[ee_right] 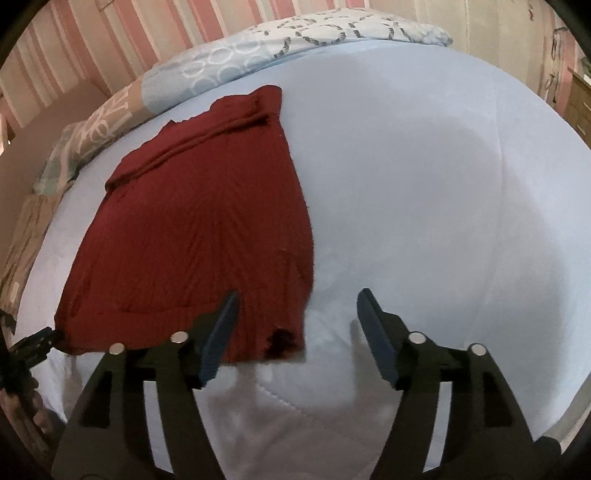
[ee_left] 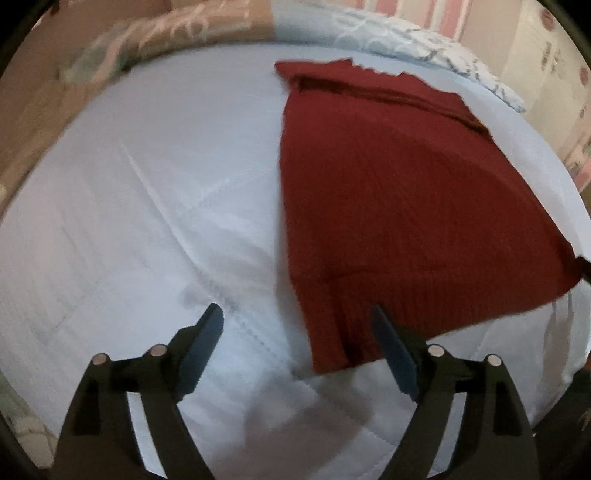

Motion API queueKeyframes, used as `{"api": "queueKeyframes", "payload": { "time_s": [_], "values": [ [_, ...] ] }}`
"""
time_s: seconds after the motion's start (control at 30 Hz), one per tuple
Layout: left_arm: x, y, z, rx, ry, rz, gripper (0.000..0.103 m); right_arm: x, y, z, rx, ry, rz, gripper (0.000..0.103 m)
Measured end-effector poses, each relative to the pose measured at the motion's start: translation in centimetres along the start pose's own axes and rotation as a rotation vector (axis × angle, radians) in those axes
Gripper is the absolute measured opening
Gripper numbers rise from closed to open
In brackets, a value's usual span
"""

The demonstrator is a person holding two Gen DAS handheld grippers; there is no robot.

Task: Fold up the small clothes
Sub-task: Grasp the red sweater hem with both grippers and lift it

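A dark red ribbed knit garment (ee_left: 406,203) (ee_right: 207,229) lies flat on a pale blue quilted bed cover (ee_left: 147,184) (ee_right: 424,184), with a folded band along its far end. My left gripper (ee_left: 295,312) hovers open over the garment's near left corner; one finger is above the cloth, the other above bare cover. My right gripper (ee_right: 298,294) stands open over the near right corner, its left finger above the cloth. Neither pinches any cloth. A small dark hole or shadow shows near the hem in the right wrist view.
A blue circle-patterned pillow (ee_right: 295,40) (ee_left: 406,40) and a beige patterned pillow (ee_right: 103,122) (ee_left: 166,33) lie at the head of the bed. Behind them is a pink striped wall. Wooden furniture (ee_right: 580,107) stands at the far right.
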State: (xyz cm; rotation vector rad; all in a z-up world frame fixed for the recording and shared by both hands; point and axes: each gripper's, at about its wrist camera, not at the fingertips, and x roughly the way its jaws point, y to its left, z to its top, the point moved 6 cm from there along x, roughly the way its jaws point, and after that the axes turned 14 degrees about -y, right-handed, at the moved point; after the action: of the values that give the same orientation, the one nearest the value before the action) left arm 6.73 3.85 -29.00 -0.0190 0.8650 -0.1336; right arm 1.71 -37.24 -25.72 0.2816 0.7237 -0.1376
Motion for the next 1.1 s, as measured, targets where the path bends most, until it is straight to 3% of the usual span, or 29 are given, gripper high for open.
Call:
{"api": "queueKeyframes", "payload": {
  "time_s": [0.1,0.33,0.4,0.5,0.53,0.63,0.67,0.8,1.1],
  "values": [
    [1.1,-0.2,-0.1,-0.028,0.032,-0.017,0.083,1.5,0.6,-0.5,-0.020,0.049,-0.003,0.070],
    [1.9,-1.5,0.1,0.013,0.070,0.002,0.084,2.7,0.6,-1.5,-0.006,0.094,-0.004,0.069],
    [1.9,-1.9,0.1,0.036,0.074,-0.014,0.070,2.8,0.3,-1.8,0.009,0.113,0.000,0.063],
    [1.6,-3.0,0.1,0.090,0.071,-0.033,0.041,3.0,0.4,-2.0,0.020,0.126,0.009,0.062],
    [1.6,-3.4,0.1,0.106,0.068,-0.035,0.037,3.1,0.4,-2.0,0.015,0.129,0.008,0.062],
    [1.6,-4.4,0.2,0.170,0.042,0.003,0.022,3.4,0.7,-2.1,-0.010,0.136,0.004,0.045],
    [1.6,-4.5,0.4,0.189,0.032,0.018,0.019,3.5,0.7,-2.2,-0.016,0.140,0.010,0.032],
    [1.8,-4.2,0.4,0.197,0.019,0.030,0.015,3.7,1.3,-2.2,-0.058,0.145,0.017,0.009],
    [0.2,-3.1,0.5,0.170,-0.056,0.057,0.013,0.9,2.2,-1.2,-0.167,0.026,0.034,0.007]
  ]
}}
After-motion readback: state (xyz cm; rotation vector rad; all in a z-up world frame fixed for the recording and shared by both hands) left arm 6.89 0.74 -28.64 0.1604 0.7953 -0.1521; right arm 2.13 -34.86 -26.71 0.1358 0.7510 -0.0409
